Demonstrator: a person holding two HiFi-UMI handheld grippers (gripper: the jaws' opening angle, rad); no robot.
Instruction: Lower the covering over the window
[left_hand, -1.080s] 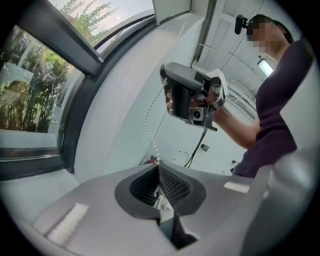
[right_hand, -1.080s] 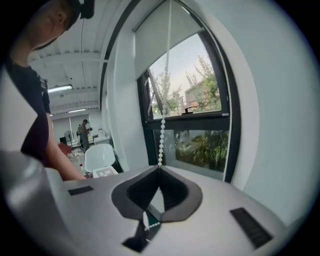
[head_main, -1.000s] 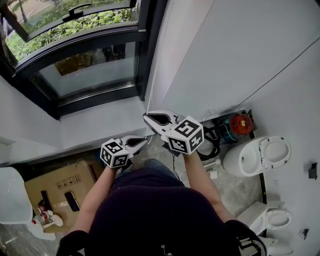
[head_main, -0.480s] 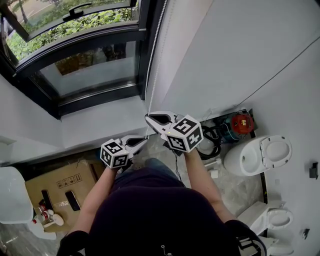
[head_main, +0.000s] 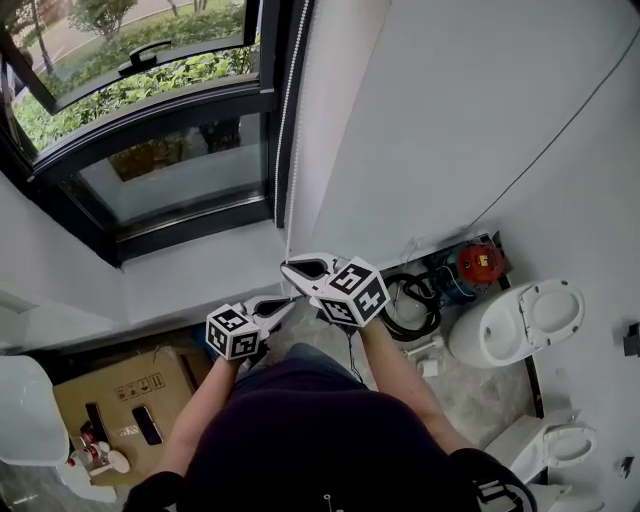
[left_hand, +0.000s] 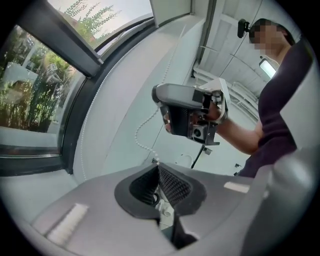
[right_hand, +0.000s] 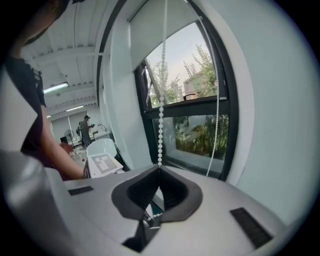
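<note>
While right gripper (right_hand: 159, 169) clamps the bead chain (right_hand: 161, 120), left gripper (left_hand: 158, 166) pinches it lower down

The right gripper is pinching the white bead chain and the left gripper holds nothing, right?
Not quite. The left gripper isn't empty: the left gripper view shows its jaws shut on the bead chain too. The right gripper is pinching it, yes.

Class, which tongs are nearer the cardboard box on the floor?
Left. The left tongs hang just right of the cardboard box in the head view; the right tongs are farther right.
</note>
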